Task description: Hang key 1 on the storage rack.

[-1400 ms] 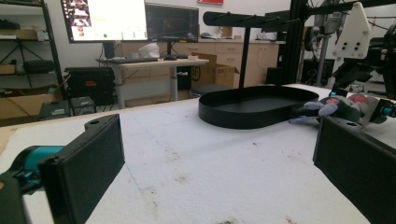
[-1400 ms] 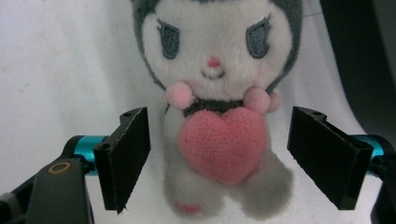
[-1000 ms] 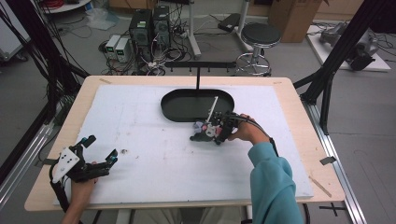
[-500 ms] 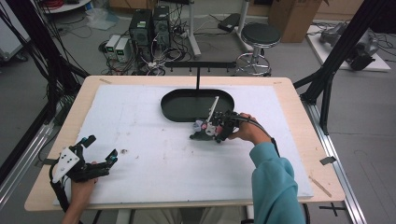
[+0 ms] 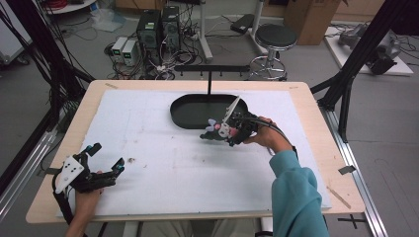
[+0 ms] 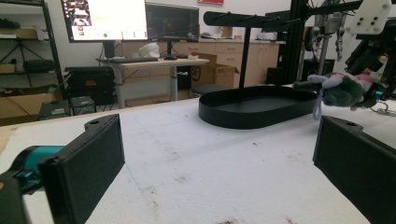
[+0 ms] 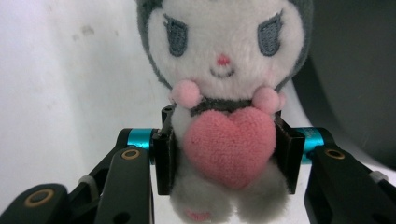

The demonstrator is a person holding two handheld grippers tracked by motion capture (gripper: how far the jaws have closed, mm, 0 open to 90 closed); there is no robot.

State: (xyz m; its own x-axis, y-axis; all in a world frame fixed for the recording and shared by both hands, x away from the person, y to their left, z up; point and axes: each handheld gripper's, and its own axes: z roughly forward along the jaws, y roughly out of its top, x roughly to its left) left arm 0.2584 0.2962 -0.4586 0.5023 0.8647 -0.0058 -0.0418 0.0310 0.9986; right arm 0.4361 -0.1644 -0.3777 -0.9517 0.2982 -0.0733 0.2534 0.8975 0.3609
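A plush toy (image 7: 224, 93) with a white face, grey hood and pink heart sits between the jaws of my right gripper (image 7: 229, 154). Its pads press on the toy's body from both sides, and the jaws have just been closing on it. In the high view, the right gripper (image 5: 226, 131) holds the plush toy (image 5: 215, 129) just above the table, at the near rim of a black oval tray (image 5: 188, 118). My left gripper (image 5: 106, 157) rests at the table's near left corner, open, with nothing between its jaws (image 6: 224, 172). It faces the tray (image 6: 252, 114) and the plush toy (image 6: 341, 91).
A black stand with a crossbar (image 5: 210, 71) rises behind the tray. The white mat (image 5: 163, 163) covers most of the wooden table (image 5: 316, 113). A stool (image 5: 274, 37) and computer boxes (image 5: 158, 24) stand on the floor beyond the far edge.
My right gripper, with the plush toy in it, has shifted slightly toward the tray. The left gripper has stayed in place.
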